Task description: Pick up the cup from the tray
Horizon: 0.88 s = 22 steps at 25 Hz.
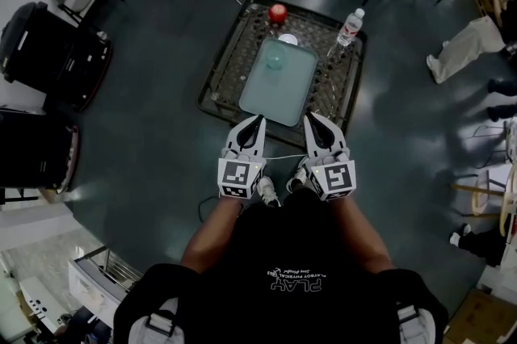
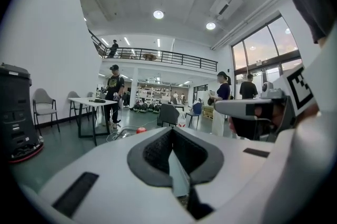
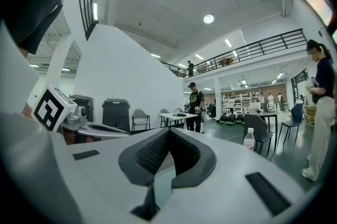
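A clear, pale green cup [image 1: 274, 57] stands at the far end of a pale green tray [image 1: 275, 96] on a wire-mesh table [image 1: 222, 64]. Both grippers hover side by side over the table's near edge, short of the tray and well back from the cup. My left gripper [image 1: 259, 120] is shut with nothing in it, and its jaws [image 2: 172, 131] meet at the tip. My right gripper [image 1: 310, 119] is also shut and empty [image 3: 169, 131]. Neither gripper view shows the cup.
A red round object [image 1: 278, 12], a small white disc [image 1: 287, 39] and a water bottle [image 1: 350, 26] stand on the table beyond the tray. Black bins [image 1: 48, 52] stand to the left, with chairs and desks around. People stand in the hall [image 2: 113, 92].
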### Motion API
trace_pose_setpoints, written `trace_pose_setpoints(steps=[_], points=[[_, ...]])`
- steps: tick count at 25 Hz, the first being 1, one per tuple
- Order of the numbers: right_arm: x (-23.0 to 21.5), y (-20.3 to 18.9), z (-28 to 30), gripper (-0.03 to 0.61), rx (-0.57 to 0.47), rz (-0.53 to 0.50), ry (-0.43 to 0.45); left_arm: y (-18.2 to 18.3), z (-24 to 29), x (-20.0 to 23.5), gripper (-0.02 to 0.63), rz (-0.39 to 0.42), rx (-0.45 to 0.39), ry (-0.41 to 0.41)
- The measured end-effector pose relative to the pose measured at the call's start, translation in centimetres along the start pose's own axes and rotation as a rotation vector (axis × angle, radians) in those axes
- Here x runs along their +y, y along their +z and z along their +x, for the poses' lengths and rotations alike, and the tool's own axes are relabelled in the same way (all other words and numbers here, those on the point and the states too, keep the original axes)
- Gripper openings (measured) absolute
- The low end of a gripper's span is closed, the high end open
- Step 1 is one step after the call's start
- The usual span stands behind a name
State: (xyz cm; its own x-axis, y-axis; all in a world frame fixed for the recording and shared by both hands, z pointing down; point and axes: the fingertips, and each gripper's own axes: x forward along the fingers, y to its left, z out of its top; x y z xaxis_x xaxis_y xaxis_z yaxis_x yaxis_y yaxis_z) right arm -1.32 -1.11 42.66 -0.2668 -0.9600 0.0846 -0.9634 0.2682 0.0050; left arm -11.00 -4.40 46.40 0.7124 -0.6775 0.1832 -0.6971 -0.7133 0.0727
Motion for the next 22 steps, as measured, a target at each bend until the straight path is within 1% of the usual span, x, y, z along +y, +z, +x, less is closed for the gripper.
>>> trace_pose_setpoints(steps=[3,7,11,13,18,22], points=[[-1.1,-0.3,0.9,0.009,0.013,0.002,0.004,0.4,1.2,0.5,0.006,0.022,0.004,0.025],[-2.8,-0.7,2.2,0.009,0.022,0.006,0.032,0.7,3.2,1.0,0.006,0.025,0.016,0.059],[-4.5,-0.9,3.2,0.008,0.028,-0.003,0.067,0.7,5.1,0.9,0.006,-0.030,0.023,0.081],[-5.8,-0.9,3.9,0.008,0.026,-0.003,0.081,0.9,6.3,0.9,0.006,-0.045,0.019,0.093],[-8.8,-0.8,5.0,0.009,0.017,0.004,0.127,1.4,9.3,0.5,0.006,-0.034,0.027,0.139],[-10.2,-0.6,6.6,0.008,0.018,0.009,0.160,1.4,11.0,1.3,0.006,-0.037,0.035,0.180]])
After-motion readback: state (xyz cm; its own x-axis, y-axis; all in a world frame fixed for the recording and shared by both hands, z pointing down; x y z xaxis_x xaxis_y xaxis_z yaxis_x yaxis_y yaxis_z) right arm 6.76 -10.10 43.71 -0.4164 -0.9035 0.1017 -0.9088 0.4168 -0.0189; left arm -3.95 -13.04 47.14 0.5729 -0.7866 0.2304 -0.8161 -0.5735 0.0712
